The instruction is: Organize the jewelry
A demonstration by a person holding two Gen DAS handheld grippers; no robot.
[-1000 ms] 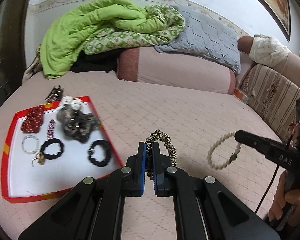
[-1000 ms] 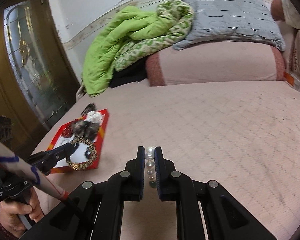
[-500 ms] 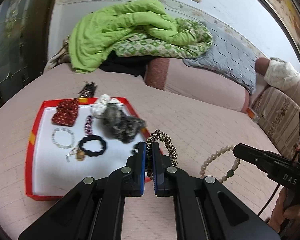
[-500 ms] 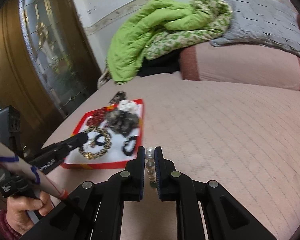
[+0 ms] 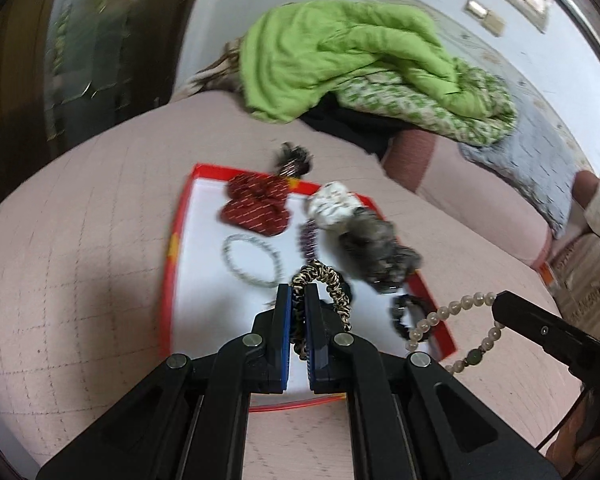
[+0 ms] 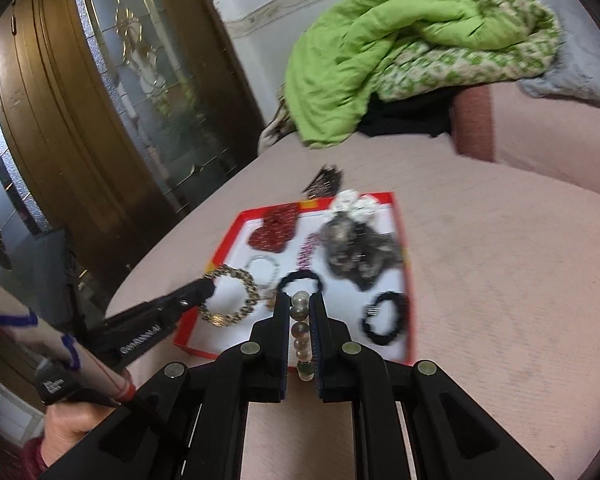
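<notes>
Leopard scrunchie (image 5: 320, 280) clamped in left claw (image 5: 298, 312), over red tray (image 5: 172, 248) at 12. Pearl bracelet (image 6: 302, 332) clamped in right claw (image 6: 300, 320), tray at 12. Left hand (image 6: 72, 432) in rt view only; bracelet's full loop in left view only.

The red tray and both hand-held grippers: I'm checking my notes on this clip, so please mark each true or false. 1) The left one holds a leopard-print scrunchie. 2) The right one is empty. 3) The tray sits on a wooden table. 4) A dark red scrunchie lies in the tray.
1) True: the left hand-held gripper is shut on the leopard-print scrunchie.
2) False: the right hand-held gripper is shut on a pearl bracelet.
3) False: the red tray sits on a pink quilted bed cover.
4) True: the dark red scrunchie lies near the tray's far edge.
</notes>
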